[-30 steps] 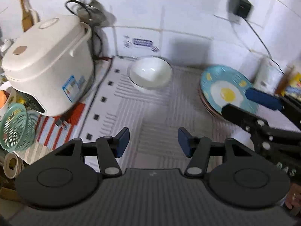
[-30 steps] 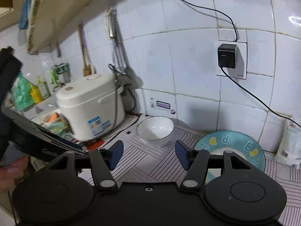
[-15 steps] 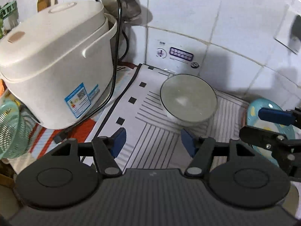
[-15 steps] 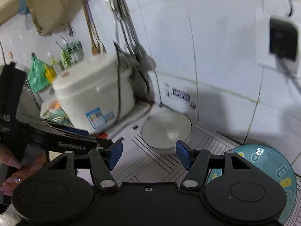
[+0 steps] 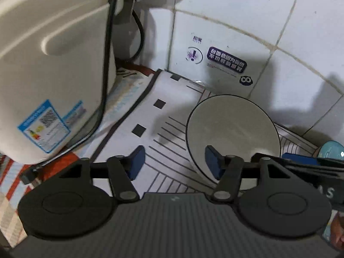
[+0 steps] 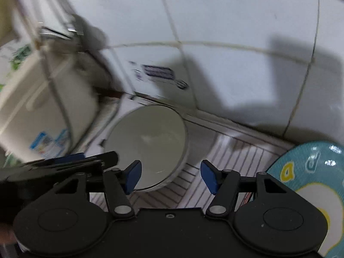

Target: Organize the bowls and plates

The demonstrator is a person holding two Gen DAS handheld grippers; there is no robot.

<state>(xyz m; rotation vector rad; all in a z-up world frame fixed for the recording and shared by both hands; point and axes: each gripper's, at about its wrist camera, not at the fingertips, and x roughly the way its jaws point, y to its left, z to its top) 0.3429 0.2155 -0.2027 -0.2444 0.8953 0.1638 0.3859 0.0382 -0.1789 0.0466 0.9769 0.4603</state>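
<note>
Currently we have both grippers angled down toward the white bowl (image 5: 233, 129), which sits on the striped mat (image 5: 172, 99) near the tiled wall (image 5: 236, 21), just beside the rice cooker (image 5: 49, 75). The left gripper (image 5: 174, 161) has its fingers parted but closing; its right finger overlaps the near rim of the bowl, and nothing is pressed between them. The right gripper (image 6: 171, 177) has its fingers spread and narrowing too, the bowl's near edge lying between and beyond them, not gripped. We place one gripper at each side of the rim, probably so the bowl can be lifted level. The blue patterned plate (image 6: 307, 182) lies well to the right of the bowl. The right wrist view is blurred, so we cannot tell whether that gripper touches the rim.
</note>
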